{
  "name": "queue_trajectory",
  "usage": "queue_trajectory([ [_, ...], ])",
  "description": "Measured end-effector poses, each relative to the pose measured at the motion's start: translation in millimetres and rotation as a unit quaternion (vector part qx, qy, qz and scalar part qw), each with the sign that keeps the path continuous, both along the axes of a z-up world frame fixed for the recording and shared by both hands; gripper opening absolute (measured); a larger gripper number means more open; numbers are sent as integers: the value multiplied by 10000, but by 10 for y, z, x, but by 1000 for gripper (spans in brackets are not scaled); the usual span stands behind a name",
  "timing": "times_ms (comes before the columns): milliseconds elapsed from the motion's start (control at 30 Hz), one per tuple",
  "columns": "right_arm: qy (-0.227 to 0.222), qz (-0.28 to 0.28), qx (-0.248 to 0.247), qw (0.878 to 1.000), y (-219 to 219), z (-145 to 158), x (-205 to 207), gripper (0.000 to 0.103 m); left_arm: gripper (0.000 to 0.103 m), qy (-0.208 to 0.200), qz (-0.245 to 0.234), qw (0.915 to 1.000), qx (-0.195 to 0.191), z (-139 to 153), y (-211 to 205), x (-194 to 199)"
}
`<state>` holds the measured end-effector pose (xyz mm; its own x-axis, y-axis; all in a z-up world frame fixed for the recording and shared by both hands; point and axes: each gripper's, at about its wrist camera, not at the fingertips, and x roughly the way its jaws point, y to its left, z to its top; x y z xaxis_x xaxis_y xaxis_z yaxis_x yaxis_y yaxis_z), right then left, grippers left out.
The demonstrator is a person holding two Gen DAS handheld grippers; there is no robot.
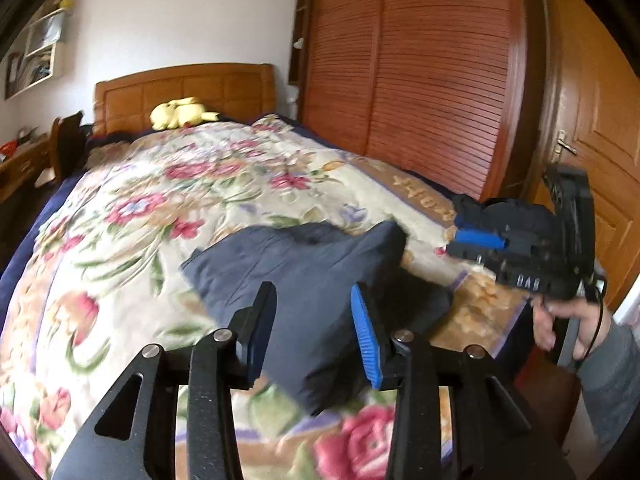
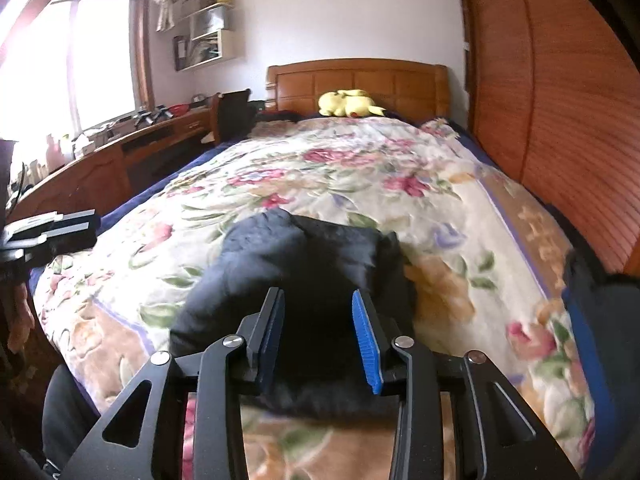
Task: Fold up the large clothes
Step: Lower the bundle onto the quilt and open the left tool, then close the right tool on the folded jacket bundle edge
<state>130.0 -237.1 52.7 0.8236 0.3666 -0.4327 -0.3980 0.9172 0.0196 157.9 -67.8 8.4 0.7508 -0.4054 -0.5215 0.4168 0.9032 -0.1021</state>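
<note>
A dark navy garment [image 1: 304,276] lies bunched and partly folded on the floral bedspread [image 1: 160,200] near the foot of the bed. My left gripper [image 1: 314,308] is open above its near edge, holding nothing. The right gripper [image 1: 472,240] shows in the left wrist view at the right, off the garment's right end, with a hand on its handle. In the right wrist view the garment [image 2: 304,256] sits just ahead of my open right gripper [image 2: 318,316], which hovers over its near part, empty.
A yellow plush toy [image 1: 180,114] lies by the wooden headboard [image 1: 184,88]. A louvred wooden wardrobe [image 1: 420,80] and a door [image 1: 592,100] stand right of the bed. A cluttered desk [image 2: 120,140] runs under the window on the left. The left gripper's body [image 2: 48,228] shows at the left edge.
</note>
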Motion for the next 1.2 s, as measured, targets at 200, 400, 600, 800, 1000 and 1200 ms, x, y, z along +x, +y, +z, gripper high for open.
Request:
queue_trajectory([
  [200, 42, 121, -224, 9997, 260, 3, 195, 45, 56, 159, 374, 9989, 228, -290, 397, -47],
  [400, 189, 113, -397, 9990, 410, 18, 508, 54, 73, 228, 631, 9976, 194, -520, 726, -116],
  [600, 308, -40, -804, 9963, 618, 42, 739, 59, 74, 338, 758, 9965, 124, -698, 917, -181],
  [800, 444, -152, -1012, 9938, 751, 58, 921, 62, 74, 316, 998, 9945, 89, -811, 1124, -250],
  [1000, 806, -157, -1070, 9909, 765, -83, 1049, 65, 74, 312, 1085, 9936, 25, -924, 1288, -340],
  [1200, 1265, -94, -1067, 9862, 730, -278, 1117, 65, 74, 364, 1163, 9925, -122, -1084, 1376, -416],
])
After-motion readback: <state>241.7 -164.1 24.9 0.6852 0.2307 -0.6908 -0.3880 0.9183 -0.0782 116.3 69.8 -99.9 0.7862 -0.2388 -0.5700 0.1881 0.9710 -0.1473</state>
